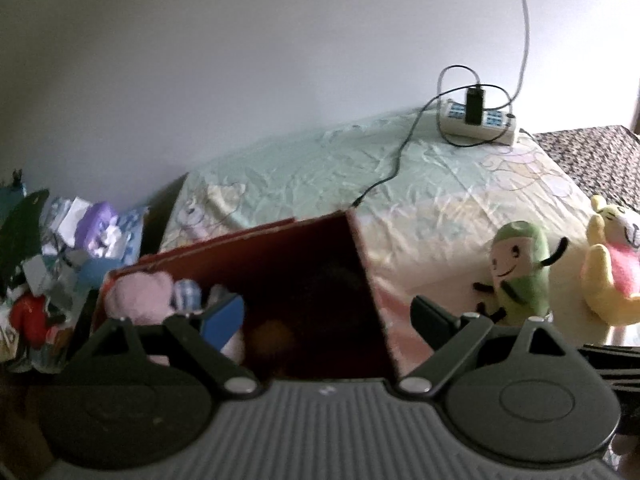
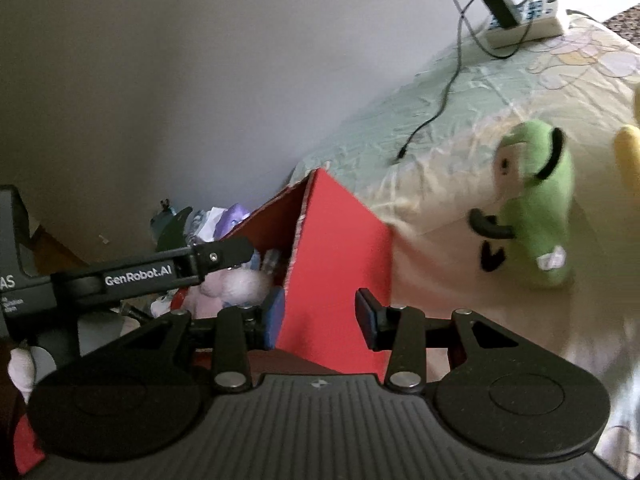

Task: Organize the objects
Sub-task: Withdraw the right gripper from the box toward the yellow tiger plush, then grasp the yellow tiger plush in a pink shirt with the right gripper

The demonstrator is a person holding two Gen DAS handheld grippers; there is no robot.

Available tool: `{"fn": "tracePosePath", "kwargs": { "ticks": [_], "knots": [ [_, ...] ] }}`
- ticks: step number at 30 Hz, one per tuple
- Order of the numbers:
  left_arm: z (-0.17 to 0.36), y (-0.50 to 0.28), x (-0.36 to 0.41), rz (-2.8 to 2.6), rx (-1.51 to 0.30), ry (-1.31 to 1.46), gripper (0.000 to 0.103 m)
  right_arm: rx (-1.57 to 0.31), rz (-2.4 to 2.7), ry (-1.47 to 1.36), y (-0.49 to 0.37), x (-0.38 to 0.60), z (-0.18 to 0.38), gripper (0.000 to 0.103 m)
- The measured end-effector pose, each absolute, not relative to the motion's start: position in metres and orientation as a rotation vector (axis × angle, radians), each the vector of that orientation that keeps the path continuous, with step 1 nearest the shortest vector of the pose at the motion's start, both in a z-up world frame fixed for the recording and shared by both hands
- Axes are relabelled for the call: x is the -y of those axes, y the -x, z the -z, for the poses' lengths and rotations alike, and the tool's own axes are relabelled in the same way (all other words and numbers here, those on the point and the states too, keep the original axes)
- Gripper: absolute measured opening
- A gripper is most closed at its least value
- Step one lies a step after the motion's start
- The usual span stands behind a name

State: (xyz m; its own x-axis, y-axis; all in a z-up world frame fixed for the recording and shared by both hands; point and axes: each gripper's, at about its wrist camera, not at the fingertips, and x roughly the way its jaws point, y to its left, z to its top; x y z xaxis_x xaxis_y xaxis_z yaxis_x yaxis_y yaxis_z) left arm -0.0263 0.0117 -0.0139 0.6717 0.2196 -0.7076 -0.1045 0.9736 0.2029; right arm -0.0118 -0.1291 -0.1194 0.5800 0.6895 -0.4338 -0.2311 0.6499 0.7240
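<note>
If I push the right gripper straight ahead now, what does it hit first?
Most likely the outer side wall of the red box, which fills the gap ahead of the open right gripper. Depth is hard to judge.

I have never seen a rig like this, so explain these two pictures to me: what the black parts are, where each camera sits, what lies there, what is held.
Each picture comes from a fisheye camera on a hand-held gripper a person carries. The left hand-held gripper is open over the red cardboard box, holding nothing. The right hand-held gripper is also open and empty beside the box. A pink plush toy lies inside. On the pale patterned bedsheet stand a green plush figure and a yellow plush toy, with a white power strip behind.
</note>
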Motion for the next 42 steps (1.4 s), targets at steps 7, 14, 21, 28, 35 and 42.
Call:
{"fn": "tracePosePath", "kwargs": {
  "ticks": [7, 14, 21, 28, 35, 42],
  "knots": [
    [0.015, 0.015, 0.032, -0.084, -0.812, -0.187, 0.092, -0.789, -0.514, -0.705, 0.015, 0.16, 0.13, 0.044],
    [0.033, 0.007, 0.077, 0.044, -0.843, -0.209, 0.092, -0.796, -0.398, -0.757, 0.028, 0.203, 0.146, 0.045],
    [0.059, -0.005, 0.12, 0.233, -0.913, -0.166, 0.092, -0.802, -0.243, -0.802, 0.05, 0.255, 0.161, 0.048],
    [0.071, -0.017, 0.16, 0.412, -0.902, -0.153, 0.091, -0.769, -0.068, -0.889, 0.075, 0.312, 0.176, 0.05],
    [0.08, -0.043, 0.183, 0.523, -0.909, -0.113, 0.092, -0.696, 0.026, -0.972, 0.07, 0.345, 0.178, 0.053],
    [0.097, -0.067, 0.192, 0.536, -0.96, -0.081, 0.092, -0.667, 0.069, -1.007, 0.056, 0.353, 0.185, 0.057]
  ]
}}
